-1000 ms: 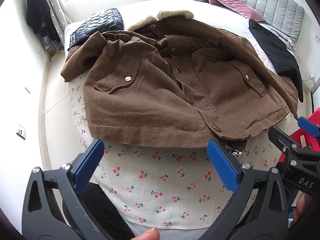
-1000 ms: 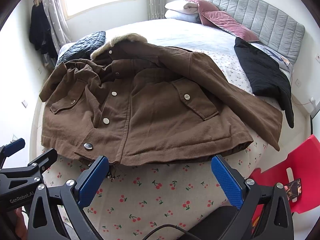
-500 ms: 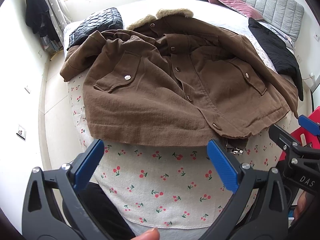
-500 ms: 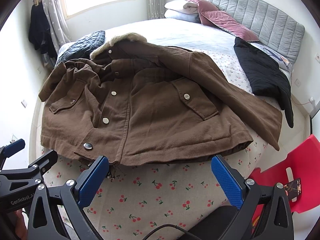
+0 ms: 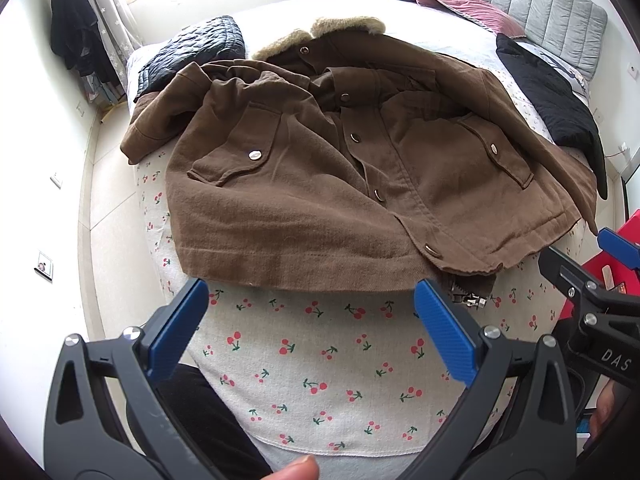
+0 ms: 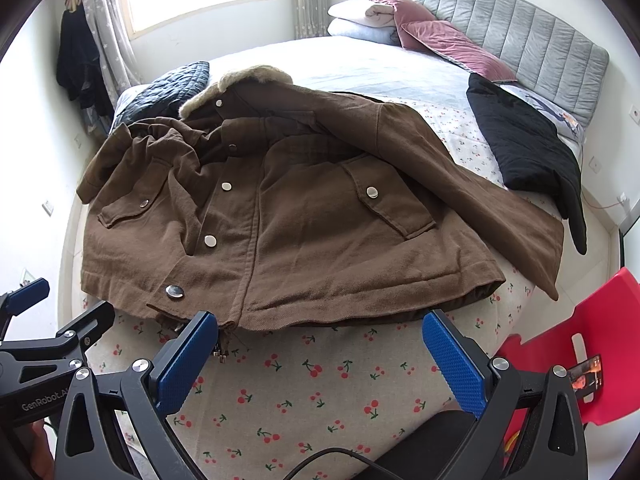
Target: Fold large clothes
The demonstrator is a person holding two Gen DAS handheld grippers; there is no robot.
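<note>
Both my grippers, left (image 5: 308, 328) and right (image 6: 320, 356), hover with jaws apart; I'd pinch the brown jacket's (image 6: 304, 232) hem near the bed's (image 6: 320, 380) foot edge.

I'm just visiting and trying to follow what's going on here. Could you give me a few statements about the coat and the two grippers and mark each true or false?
1. The brown coat lies front side up on the cherry-print sheet. True.
2. The left gripper is clamped on the coat's hem. False: its jaws are wide open, short of the hem, holding nothing.
3. The right gripper is open and empty. True.
4. The coat has already been folded in half. False: it is spread out, one sleeve bunched up, the other stretched towards the red chair.
5. A black garment lies near the grey headboard. True.
</note>
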